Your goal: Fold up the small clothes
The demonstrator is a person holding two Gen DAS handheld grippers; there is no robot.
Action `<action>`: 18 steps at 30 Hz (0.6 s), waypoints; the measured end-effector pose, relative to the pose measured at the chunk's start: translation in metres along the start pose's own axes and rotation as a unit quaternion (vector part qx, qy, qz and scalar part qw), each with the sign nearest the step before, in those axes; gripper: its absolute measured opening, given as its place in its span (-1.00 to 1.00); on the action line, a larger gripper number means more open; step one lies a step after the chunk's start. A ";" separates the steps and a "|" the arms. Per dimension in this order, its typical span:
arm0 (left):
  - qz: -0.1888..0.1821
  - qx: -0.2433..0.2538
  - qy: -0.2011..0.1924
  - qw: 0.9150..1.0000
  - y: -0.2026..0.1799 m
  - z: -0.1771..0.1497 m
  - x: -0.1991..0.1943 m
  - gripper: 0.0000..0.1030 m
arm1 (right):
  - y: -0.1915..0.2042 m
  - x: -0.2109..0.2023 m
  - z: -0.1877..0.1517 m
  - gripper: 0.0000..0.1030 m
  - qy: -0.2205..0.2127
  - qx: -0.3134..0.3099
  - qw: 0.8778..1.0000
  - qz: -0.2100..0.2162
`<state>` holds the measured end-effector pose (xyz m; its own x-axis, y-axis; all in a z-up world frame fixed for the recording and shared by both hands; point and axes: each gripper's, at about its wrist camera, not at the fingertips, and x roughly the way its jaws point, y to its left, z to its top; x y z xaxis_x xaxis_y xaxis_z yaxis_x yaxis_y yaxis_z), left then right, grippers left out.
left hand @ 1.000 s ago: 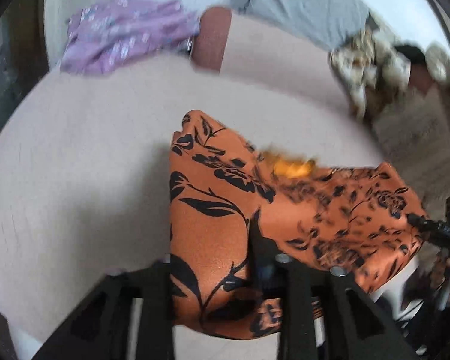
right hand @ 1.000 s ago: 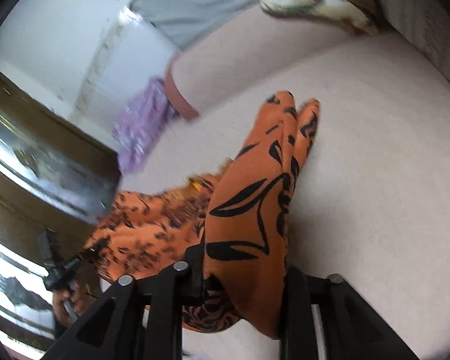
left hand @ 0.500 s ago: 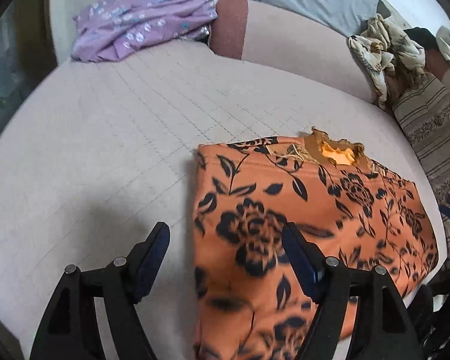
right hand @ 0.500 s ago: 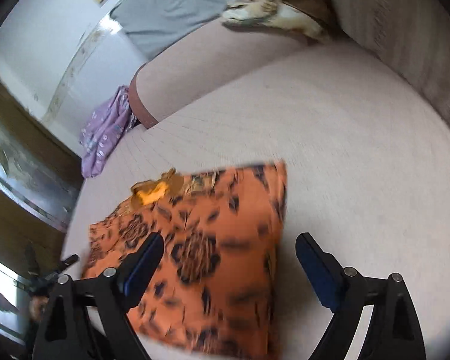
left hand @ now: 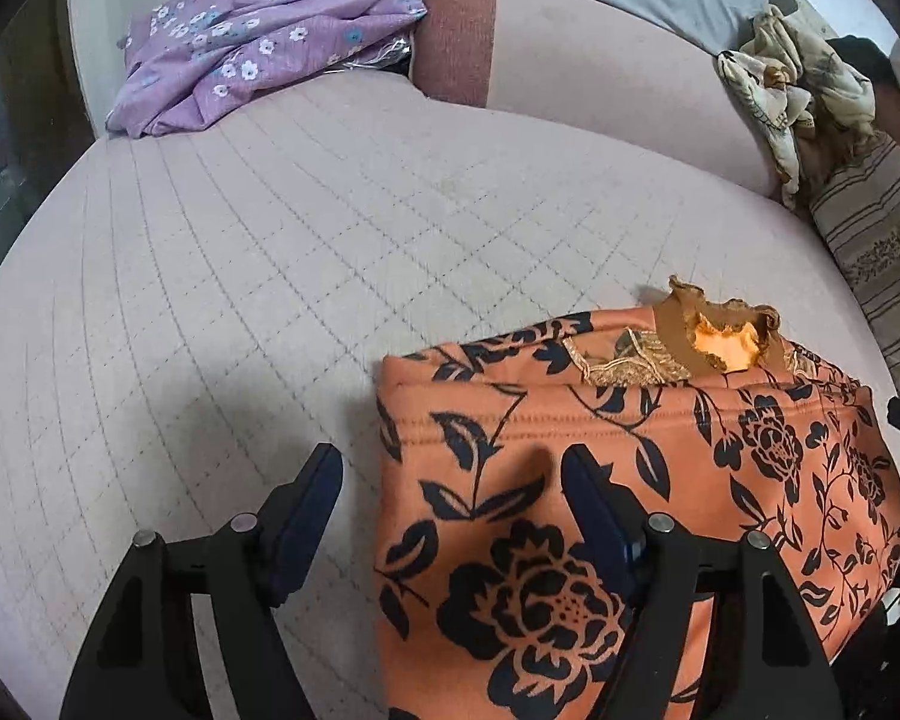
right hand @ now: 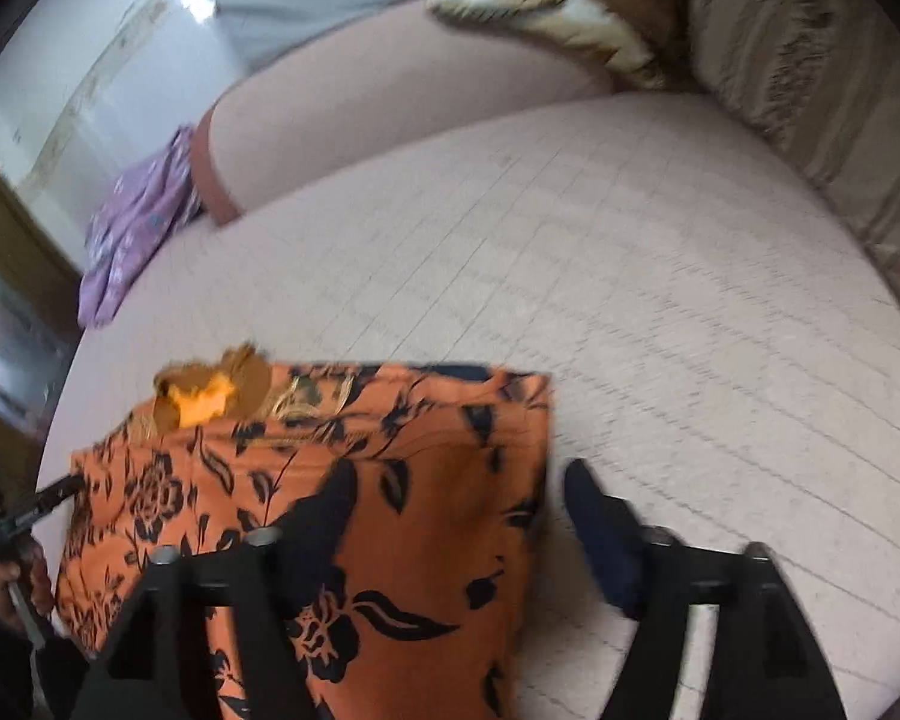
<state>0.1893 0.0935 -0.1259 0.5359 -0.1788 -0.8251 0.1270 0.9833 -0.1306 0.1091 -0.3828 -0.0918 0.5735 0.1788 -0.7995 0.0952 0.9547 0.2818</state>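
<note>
Two claws over one folded garment

We see left claw (left hand: 450, 480) and right claw (right hand: 456, 492) spread, just narrowing, each straddling an edge of the orange floral garment (left hand: 660, 480) unpinched.

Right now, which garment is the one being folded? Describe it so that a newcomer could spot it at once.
Start from the pale quilted mattress. On its near edge, just ahead of both tools, lies the orange garment, flat, with a gold-trimmed neckline. Its black flowers and leaves set it apart from the lilac floral cloth in the far corner.
</note>
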 end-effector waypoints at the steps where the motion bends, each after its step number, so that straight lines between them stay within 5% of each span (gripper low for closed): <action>1: -0.001 0.000 0.007 1.000 0.000 0.001 0.004 0.01 | 0.000 0.004 -0.001 0.48 0.006 -0.003 1.000 0.003; 4: 0.016 -0.008 0.029 0.999 0.002 0.004 0.014 -0.71 | 0.006 0.025 -0.006 0.34 0.043 -0.024 0.999 0.007; 5: 0.019 -0.009 0.025 0.999 0.003 0.005 0.012 -0.88 | 0.010 0.030 -0.007 -0.27 0.050 -0.035 0.998 0.005; 8: 0.023 0.001 -0.005 1.000 -0.001 0.008 -0.008 -0.90 | 0.024 0.024 -0.005 -0.78 0.041 -0.066 0.996 -0.032; 15: 0.024 0.032 -0.103 0.994 -0.020 0.033 -0.057 -0.90 | 0.044 -0.030 0.020 -0.83 -0.042 -0.100 0.993 -0.052; 18: 0.053 0.027 -0.066 0.996 -0.018 0.043 -0.014 -0.83 | 0.040 -0.006 0.031 -0.74 -0.036 -0.090 0.993 -0.063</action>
<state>0.2155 0.0765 -0.0885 0.6531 -0.0805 -0.7530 0.1064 0.9942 -0.0140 0.1345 -0.3532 -0.0593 0.6243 0.0445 -0.7799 0.0258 0.9967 0.0775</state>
